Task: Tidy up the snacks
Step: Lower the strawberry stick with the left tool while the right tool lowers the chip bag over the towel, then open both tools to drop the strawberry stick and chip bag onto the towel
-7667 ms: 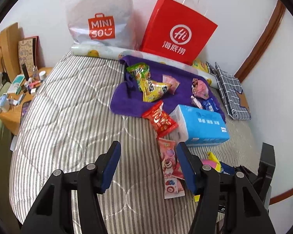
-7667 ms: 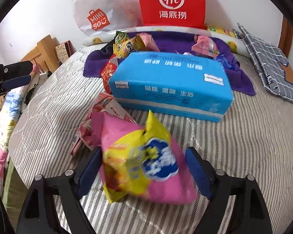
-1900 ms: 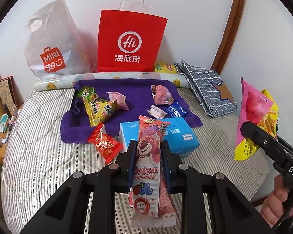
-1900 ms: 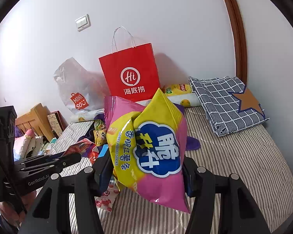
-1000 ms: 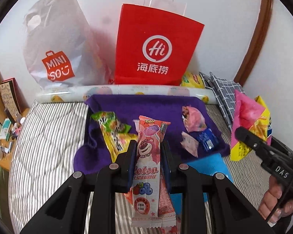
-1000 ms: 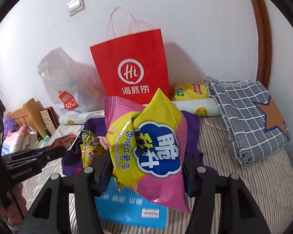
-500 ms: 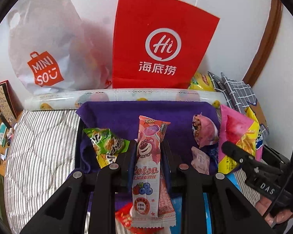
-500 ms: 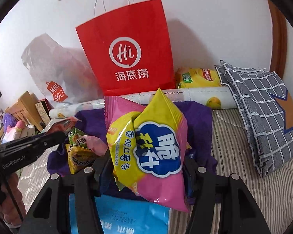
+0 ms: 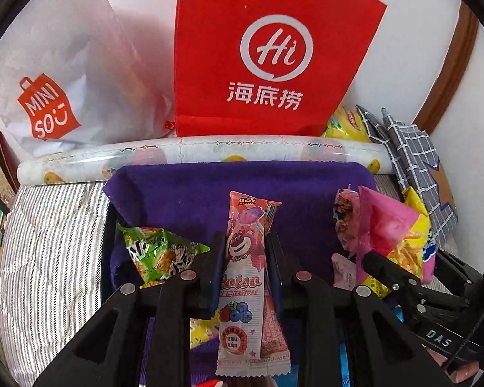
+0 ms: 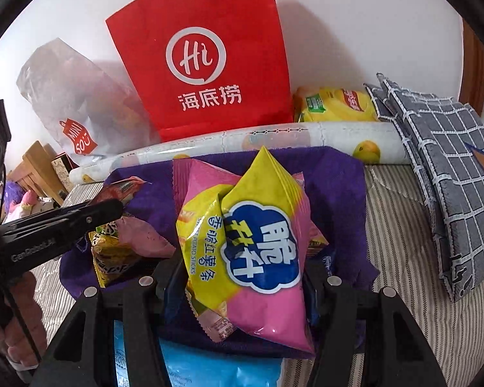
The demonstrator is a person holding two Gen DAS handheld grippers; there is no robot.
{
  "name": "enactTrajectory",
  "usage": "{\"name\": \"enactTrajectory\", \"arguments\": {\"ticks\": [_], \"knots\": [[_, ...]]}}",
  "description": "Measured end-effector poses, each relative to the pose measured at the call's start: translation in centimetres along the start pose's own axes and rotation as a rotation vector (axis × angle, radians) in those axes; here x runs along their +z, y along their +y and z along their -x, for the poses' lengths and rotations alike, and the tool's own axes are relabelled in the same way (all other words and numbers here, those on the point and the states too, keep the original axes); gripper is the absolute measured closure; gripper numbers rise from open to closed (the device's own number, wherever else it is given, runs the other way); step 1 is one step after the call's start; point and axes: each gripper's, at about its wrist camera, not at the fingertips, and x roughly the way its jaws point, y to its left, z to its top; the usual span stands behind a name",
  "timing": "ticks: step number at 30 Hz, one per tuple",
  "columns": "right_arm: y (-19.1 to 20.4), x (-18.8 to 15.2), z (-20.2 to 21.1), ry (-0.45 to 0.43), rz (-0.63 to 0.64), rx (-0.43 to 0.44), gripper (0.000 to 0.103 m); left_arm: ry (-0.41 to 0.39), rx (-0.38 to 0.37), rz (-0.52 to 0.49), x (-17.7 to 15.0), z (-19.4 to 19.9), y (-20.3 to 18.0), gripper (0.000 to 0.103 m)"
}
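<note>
My left gripper [image 9: 245, 245] is shut on a long pink bear-print candy packet [image 9: 242, 277], which stands upright between the fingers above the purple towel [image 9: 190, 193]. My right gripper [image 10: 242, 267] is shut on a puffy pink and yellow sweet potato sticks bag [image 10: 251, 242], held over the towel [image 10: 335, 187]. In the left wrist view that bag [image 9: 390, 232] and one right finger [image 9: 384, 267] show at the right. In the right wrist view a left finger [image 10: 90, 216] reaches in from the left. A green snack packet [image 9: 158, 254] lies on the towel.
A red paper bag [image 9: 267, 58] and a white plastic shop bag [image 9: 64, 74] stand against the wall behind a rolled printed mat [image 9: 242, 151]. A blue tissue pack [image 10: 209, 371] lies below the right gripper. A grey checked cloth [image 10: 451, 177] and a yellow chip bag [image 10: 335, 104] are at the right.
Both grippers have moved forward and down toward the purple towel and the red bag, which now fill more of each view. Both grips are unchanged.
</note>
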Motion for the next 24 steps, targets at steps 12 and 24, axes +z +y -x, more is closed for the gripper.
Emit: {"name": "enactTrajectory", "arguments": {"ticks": [12, 24], "knots": [[-0.4, -0.1, -1.1, 0.061, -0.022, -0.033, 0.044, 0.044, 0.002, 0.004, 0.1, -1.8, 0.1, 0.078], [0.1, 0.4, 1.7, -0.009, -0.013, -0.075, 0.031, 0.041, 0.008, 0.011, 0.4, 0.0, -0.2, 0.066]]}}
